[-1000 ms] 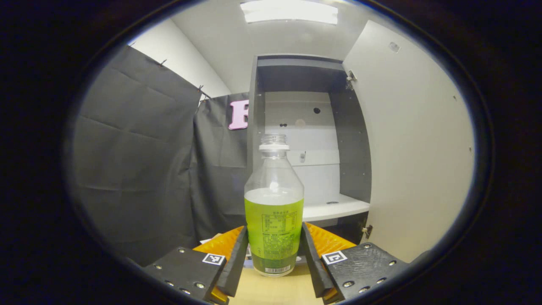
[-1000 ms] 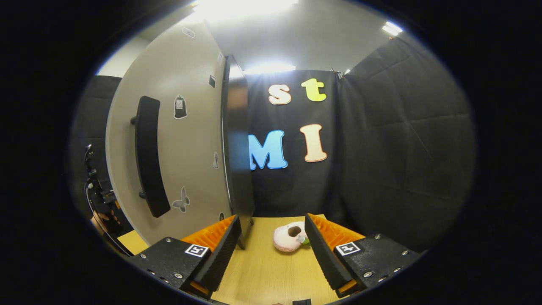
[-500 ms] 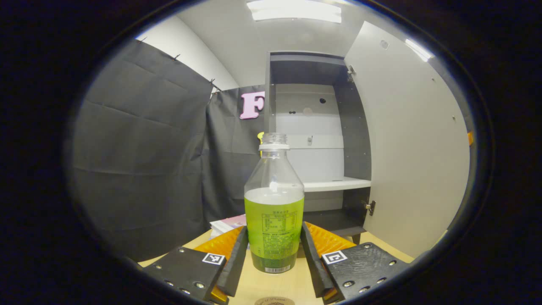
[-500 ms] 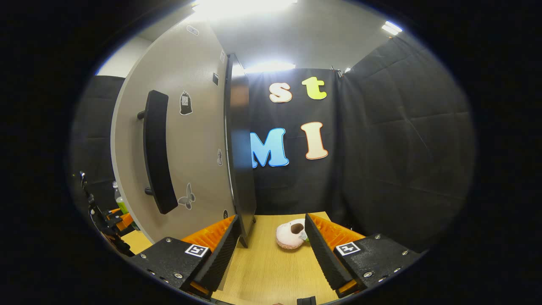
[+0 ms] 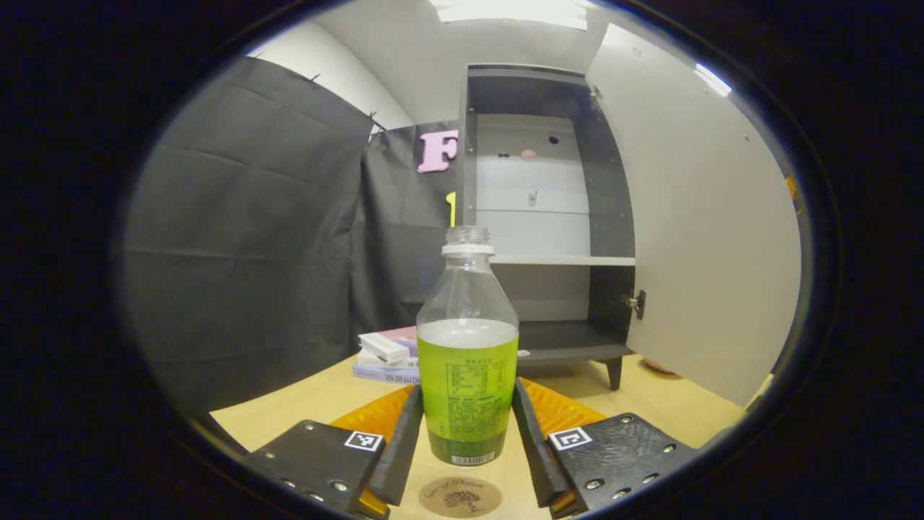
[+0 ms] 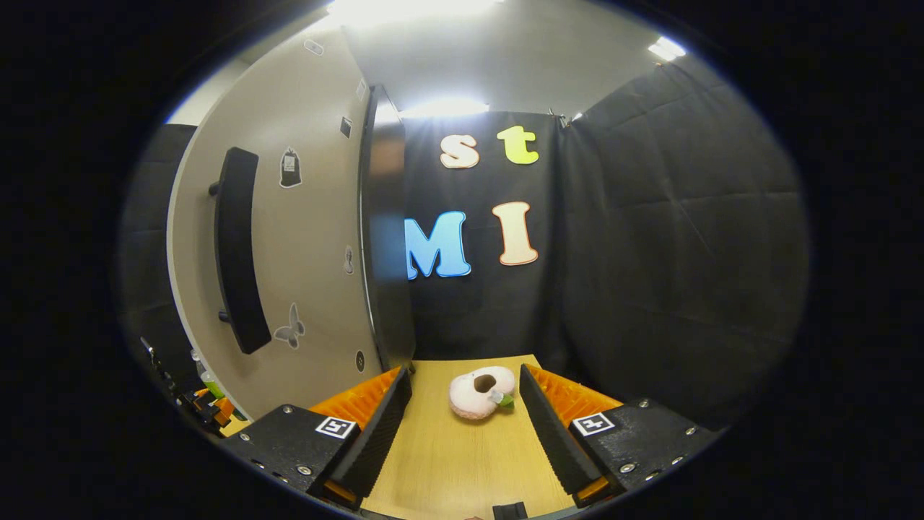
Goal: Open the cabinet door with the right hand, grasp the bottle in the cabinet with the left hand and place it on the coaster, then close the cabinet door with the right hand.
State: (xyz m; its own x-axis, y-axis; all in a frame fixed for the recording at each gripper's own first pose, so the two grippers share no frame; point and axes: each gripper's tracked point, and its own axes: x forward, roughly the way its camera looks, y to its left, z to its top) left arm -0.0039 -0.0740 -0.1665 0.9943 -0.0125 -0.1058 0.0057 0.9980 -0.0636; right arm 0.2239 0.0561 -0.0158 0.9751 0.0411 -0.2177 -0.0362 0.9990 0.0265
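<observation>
In the left gripper view, my left gripper [image 5: 467, 433] is shut on a clear bottle [image 5: 467, 347] half full of green drink, held upright with no cap. A round brown coaster [image 5: 460, 497] lies on the wooden table just below and in front of the bottle's base. Behind stands the grey cabinet [image 5: 538, 217], its white door [image 5: 700, 217] swung wide to the right. In the right gripper view, my right gripper [image 6: 462, 426] is open over the table, beside the door's outer face [image 6: 303, 238] with its long black handle [image 6: 234, 253]. The bottle and left gripper [image 6: 209, 397] peek out at far left.
A stack of books [image 5: 390, 354] lies on the table left of the cabinet. A pink plush toy [image 6: 480, 393] rests on the wooden table [image 6: 462, 462] between my right fingers. Black cloth walls close in on the left and right.
My left gripper has drawn the bottle out and down from the cabinet toward the table; the coaster has come into view beneath it. The right gripper has shifted slightly, staying open.
</observation>
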